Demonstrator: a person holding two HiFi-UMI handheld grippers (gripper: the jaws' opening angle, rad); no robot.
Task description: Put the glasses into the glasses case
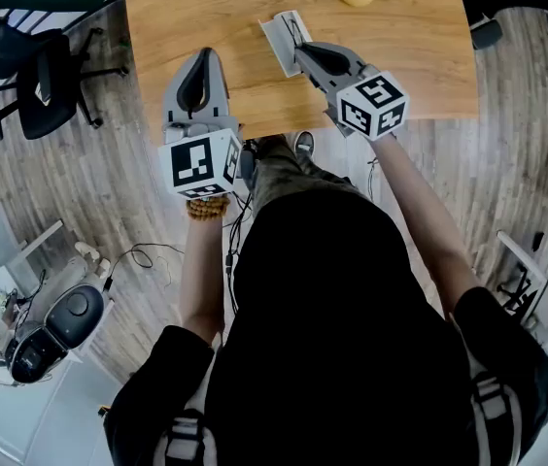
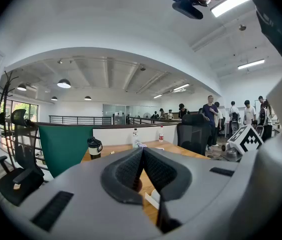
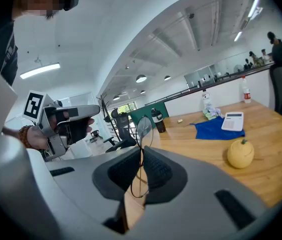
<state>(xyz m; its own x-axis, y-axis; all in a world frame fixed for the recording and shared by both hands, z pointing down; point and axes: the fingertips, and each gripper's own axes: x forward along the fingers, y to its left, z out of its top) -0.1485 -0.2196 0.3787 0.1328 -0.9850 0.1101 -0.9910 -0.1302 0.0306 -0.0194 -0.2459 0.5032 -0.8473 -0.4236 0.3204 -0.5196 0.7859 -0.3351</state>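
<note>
While the left tool (image 2: 142,153) is closed, the right tool (image 3: 142,153) pinches thin-rimmed round glasses (image 3: 144,129).

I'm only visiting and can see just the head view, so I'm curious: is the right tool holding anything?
Observer: Yes. The right gripper view shows the right tool pinching thin wire-rimmed glasses, one lens standing above its tips.
Visitor: And the left one?
Observer: The left gripper view shows the left tool shut, with nothing in it.
Visitor: Anything beyond my picture's top edge?
Observer: A blue cloth, with what looks like a white calculator on its corner.
</note>
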